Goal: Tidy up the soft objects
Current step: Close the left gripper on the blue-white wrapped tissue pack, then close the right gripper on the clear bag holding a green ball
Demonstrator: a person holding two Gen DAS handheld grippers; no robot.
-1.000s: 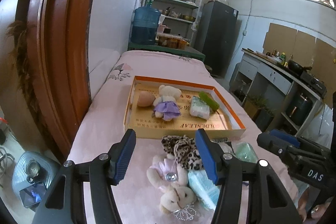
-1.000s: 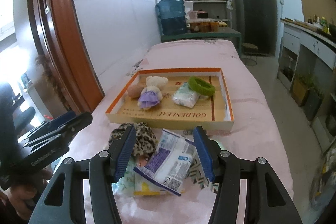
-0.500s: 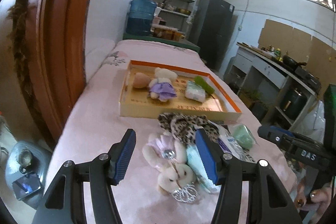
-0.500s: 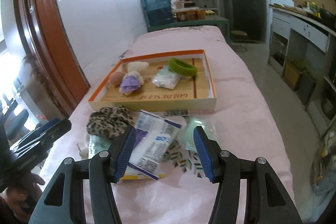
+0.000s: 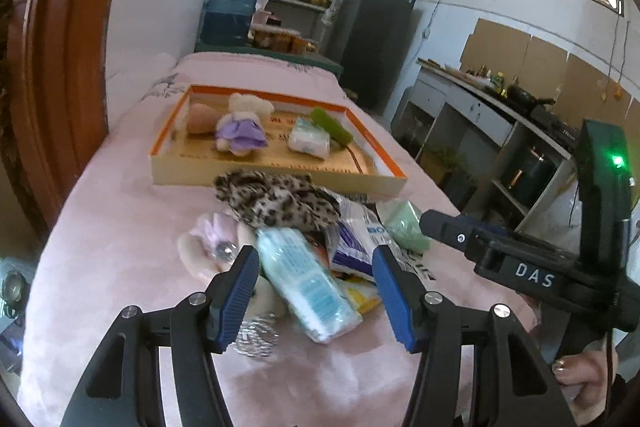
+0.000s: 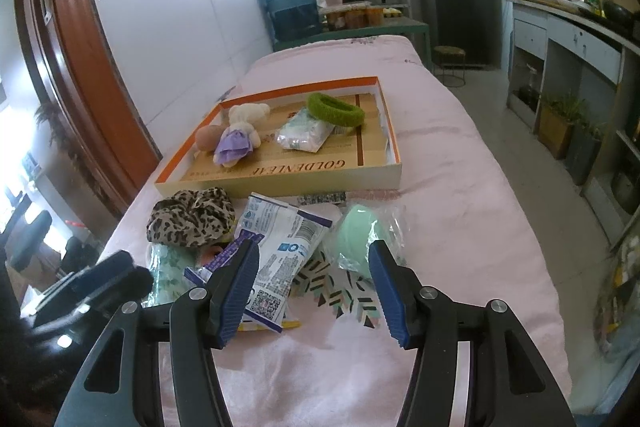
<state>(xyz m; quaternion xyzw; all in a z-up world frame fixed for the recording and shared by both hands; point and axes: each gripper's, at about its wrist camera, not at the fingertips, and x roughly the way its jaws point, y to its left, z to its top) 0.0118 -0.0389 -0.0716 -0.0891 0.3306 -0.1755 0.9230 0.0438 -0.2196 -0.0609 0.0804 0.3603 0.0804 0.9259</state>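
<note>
A heap of soft things lies on the pink bed (image 6: 460,163) just before the near wall of the tray (image 6: 280,183), toward the bed's near edge. The tray floor reads "GOLDENLEAF"; inside lie a bear (image 6: 240,131) in a purple dress, a peach ball (image 6: 207,137), a small tissue pack (image 6: 305,135) and a green scrunchie (image 6: 335,109). In the heap, a leopard scrunchie (image 5: 276,201) sits nearest the tray, on a pale-blue tissue pack (image 5: 308,283). Beside these lie a white packet (image 6: 280,247) with a QR code, its small print unreadable, and a mint sponge (image 6: 358,235) in clear wrap. A second bear (image 5: 208,247) lies at the heap's left.

The left gripper (image 5: 314,301) hovers with jaws apart, the pale-blue pack between them but not pinched. The right gripper (image 6: 314,291) also stands apart, over the white packet and a patterned cloth (image 6: 340,293); its body reads "DAS".
</note>
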